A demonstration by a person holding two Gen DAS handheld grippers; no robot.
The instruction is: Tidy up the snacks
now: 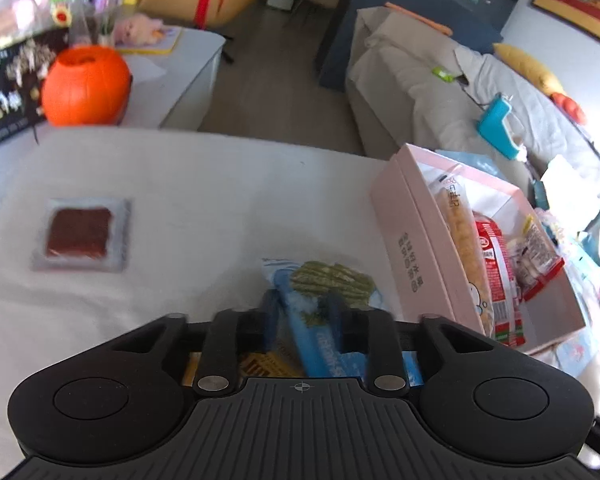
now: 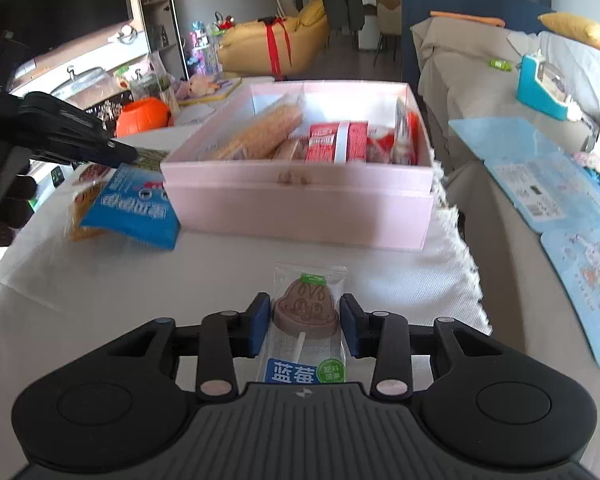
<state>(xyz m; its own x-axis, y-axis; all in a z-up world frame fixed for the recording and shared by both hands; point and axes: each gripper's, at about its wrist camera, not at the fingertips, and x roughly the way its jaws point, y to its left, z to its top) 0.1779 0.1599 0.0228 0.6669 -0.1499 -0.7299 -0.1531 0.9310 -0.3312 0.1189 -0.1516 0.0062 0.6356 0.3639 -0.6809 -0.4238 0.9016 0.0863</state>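
Snacks are partly sorted. The pink box on the white-clothed counter already holds several: a long pale biscuit pack along its left side, a red packet in the middle, and further red-and-clear wrappers at its right. I judge the job roughly half done.

Still outside the box I count three items, possibly four. A blue snack pack printed with green biscuits lies just left of the box, with an orange-brown packet tucked under it. A flat sealed square with a dark red slab lies well apart at the left of the counter. A chocolate lollipop in a clear wrapper lies near me, in front of the box.

My left hand-held gripper has the blue pack between its fingers; its jaws look parted around the pack rather than pressed onto it, though motion blur there makes this uncertain. The right wrist view shows that gripper's tips at the far end of the pack, which rests on the counter.

My right hand-held gripper straddles the lollipop, its blue pads close against the wrapper's edges; I read this as a pinch on the lollipop, which has not yet been lifted.

Remaining: both straddled items, the packet beneath and the red square.
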